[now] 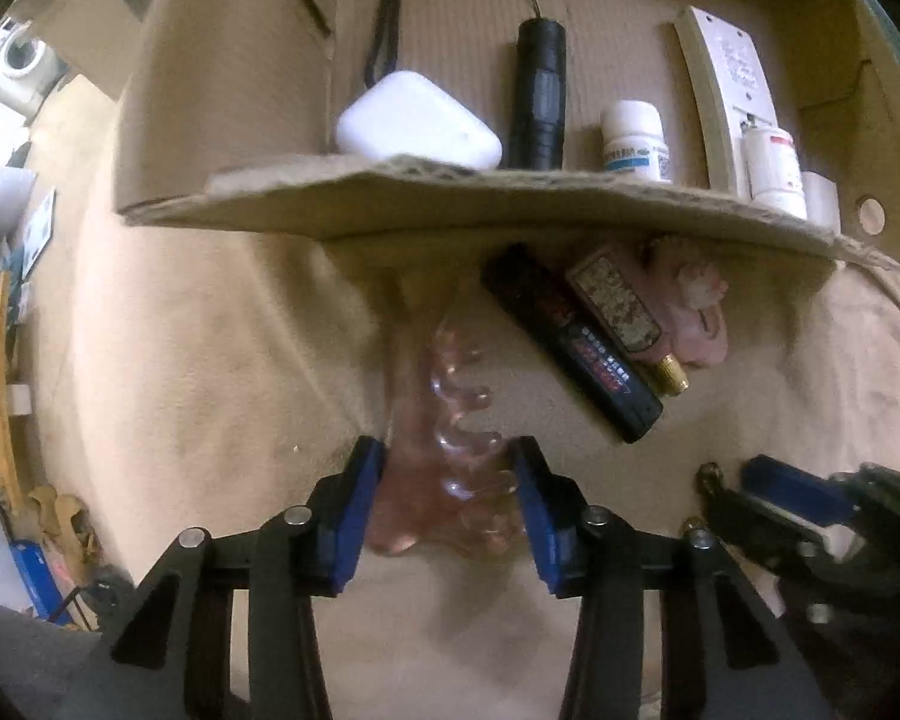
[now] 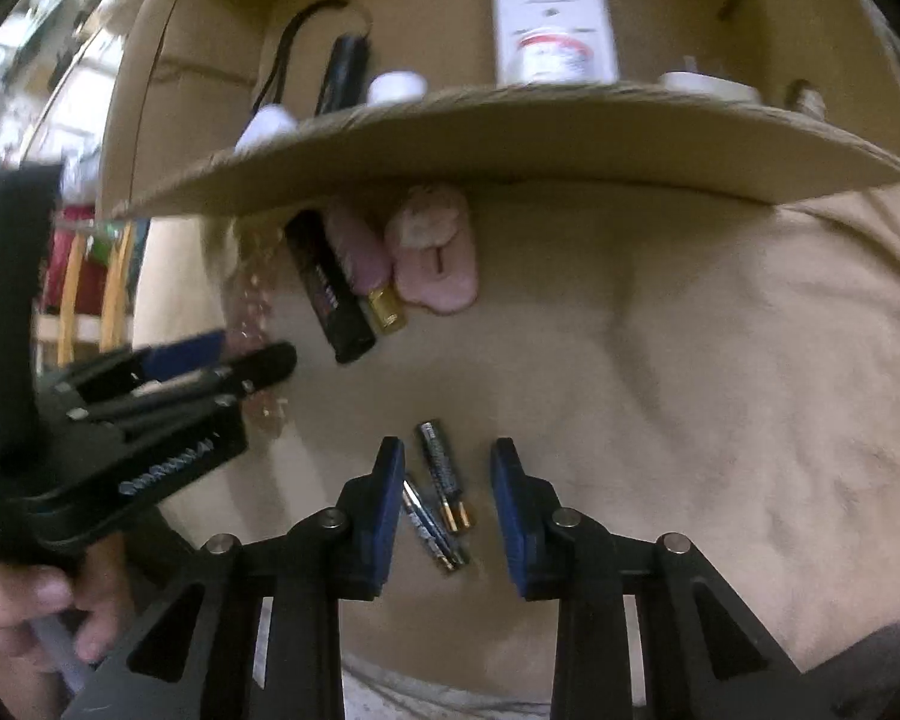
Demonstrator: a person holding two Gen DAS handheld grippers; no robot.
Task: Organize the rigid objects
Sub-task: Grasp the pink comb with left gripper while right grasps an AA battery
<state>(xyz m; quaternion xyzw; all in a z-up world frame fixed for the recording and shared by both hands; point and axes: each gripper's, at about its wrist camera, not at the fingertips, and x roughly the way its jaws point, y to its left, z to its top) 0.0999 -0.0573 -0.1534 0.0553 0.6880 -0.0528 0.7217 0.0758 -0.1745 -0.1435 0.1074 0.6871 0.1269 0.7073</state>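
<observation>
While both grippers are working low over the beige cloth [image 2: 690, 360], the lines below are running fingers first.

left fingers: left gripper [image 1: 447, 480] is sitting with both blue pads against a clear pink toothed hair clip [image 1: 450, 420]; looking clamped on it, clip lying on the cloth and poking forward toward the box.
right fingers: right gripper [image 2: 447, 480] is standing spread, gripping nothing, straddling two batteries [image 2: 441, 498] lying crossed on the cloth.
handling, clip: judging light, stiff, slick plastic, teeth likely brittle; taking it across the solid spine is looking safest.
handling, batteries: judging small, hard, prone to rolling; pinching one across its middle is looking best.
near pile: black lighter-like stick [image 1: 570, 348], pink tube with gold cap [image 1: 624, 312], pink plush-looking charm [image 1: 696, 306] are lying by the cardboard box [image 1: 450, 198] flap.
box contents: white case [image 1: 420, 120], black flashlight [image 1: 537, 96], pill bottles [image 1: 633, 144], remote [image 1: 726, 90].
hard to read: clip edges are blurring; the flap is hiding the pile's far ends; labels unreadable.
</observation>
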